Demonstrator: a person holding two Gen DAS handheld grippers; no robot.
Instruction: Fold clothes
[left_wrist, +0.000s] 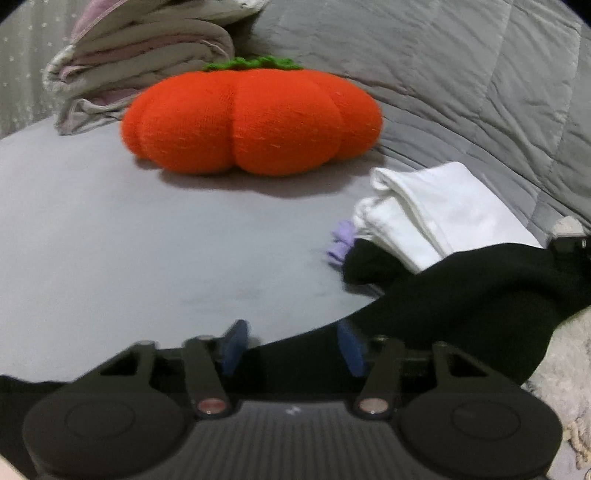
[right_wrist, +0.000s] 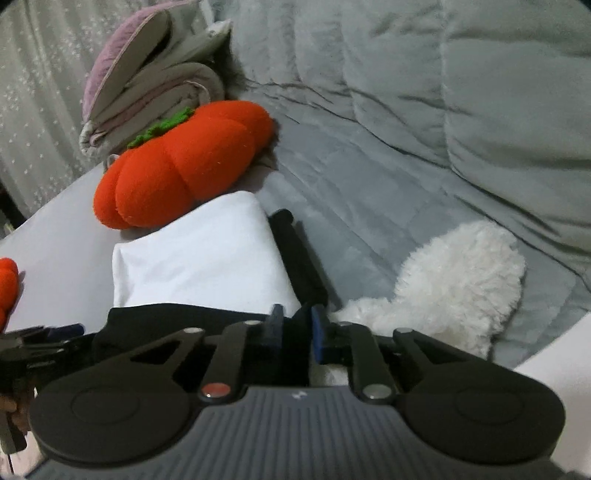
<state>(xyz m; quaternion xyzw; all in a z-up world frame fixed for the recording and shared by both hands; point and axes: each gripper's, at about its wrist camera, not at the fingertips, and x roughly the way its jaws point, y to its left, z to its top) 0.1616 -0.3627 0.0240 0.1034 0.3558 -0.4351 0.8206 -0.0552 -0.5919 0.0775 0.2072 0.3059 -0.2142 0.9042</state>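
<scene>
Left fingers (left_wrist: 236, 343) spread wide around the black garment (left_wrist: 461, 295), not clamping. My right fingers (right_wrist: 317, 338) nearly closed, pinching the same cloth, just in front of the white folded garment (right_wrist: 199, 258) on the bed (left_wrist: 110, 240).

My left gripper (left_wrist: 293, 347) sits low with its blue-padded fingers (left_wrist: 234, 345) spread wide apart, black cloth lying between them. My right gripper (right_wrist: 297, 334) has its fingers (right_wrist: 317, 334) drawn close, a narrow gap left, dark fabric pinched between them.
</scene>
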